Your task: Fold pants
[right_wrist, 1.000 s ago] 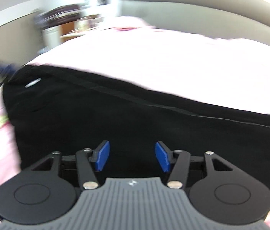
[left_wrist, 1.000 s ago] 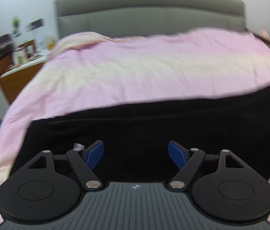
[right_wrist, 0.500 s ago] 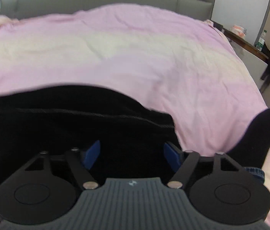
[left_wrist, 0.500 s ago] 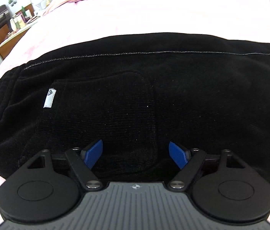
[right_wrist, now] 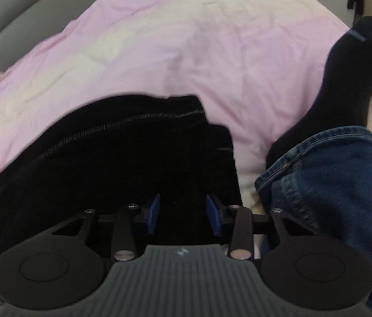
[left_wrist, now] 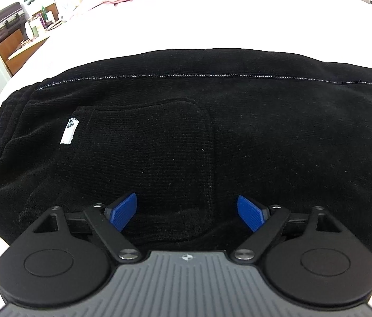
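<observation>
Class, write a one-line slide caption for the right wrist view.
Right gripper closing over the leg end of black pants on a pink duvet, beside a person's jeans-clad leg.

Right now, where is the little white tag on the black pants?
In the left wrist view the white tag sits on the black pants, left of the patch pocket, near the waistband end.

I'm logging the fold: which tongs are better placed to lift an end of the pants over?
Right, probably. The right tongs are closing over the cuff end of the pants, with fabric between the pads. The left tongs are opening above the pocket, mid-fabric, gripping nothing.
</observation>
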Demonstrator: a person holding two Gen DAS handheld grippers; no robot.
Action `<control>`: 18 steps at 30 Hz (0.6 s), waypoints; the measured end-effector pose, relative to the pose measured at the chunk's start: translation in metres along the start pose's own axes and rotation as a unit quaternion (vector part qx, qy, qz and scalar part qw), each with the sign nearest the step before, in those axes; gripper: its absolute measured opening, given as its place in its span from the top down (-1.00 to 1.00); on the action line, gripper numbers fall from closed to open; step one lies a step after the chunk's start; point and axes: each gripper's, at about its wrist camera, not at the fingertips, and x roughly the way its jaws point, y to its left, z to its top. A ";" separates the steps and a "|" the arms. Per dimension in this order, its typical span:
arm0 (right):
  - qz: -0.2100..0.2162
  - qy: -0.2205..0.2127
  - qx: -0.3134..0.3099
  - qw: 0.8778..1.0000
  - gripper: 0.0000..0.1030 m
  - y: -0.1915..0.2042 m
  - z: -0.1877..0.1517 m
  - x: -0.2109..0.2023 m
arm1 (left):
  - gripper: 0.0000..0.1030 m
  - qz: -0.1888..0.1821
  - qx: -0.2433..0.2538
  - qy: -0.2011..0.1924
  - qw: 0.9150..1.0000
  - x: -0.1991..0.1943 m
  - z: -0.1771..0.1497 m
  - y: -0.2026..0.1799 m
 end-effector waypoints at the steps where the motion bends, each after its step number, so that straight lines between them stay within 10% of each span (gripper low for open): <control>1: -0.010 0.002 -0.025 1.000 0.30 0.008 -0.007 0.008 | -0.95 0.000 0.001 -0.001 1.000 0.000 -0.001 -0.002; 4: -0.051 -0.014 -0.059 0.997 0.29 0.030 -0.013 0.005 | -0.95 -0.001 0.005 -0.005 1.000 -0.006 -0.003 -0.009; 18: 0.033 -0.098 -0.007 0.995 -0.23 0.075 -0.046 -0.058 | -0.83 0.000 -0.029 -0.087 0.996 -0.047 0.004 -0.005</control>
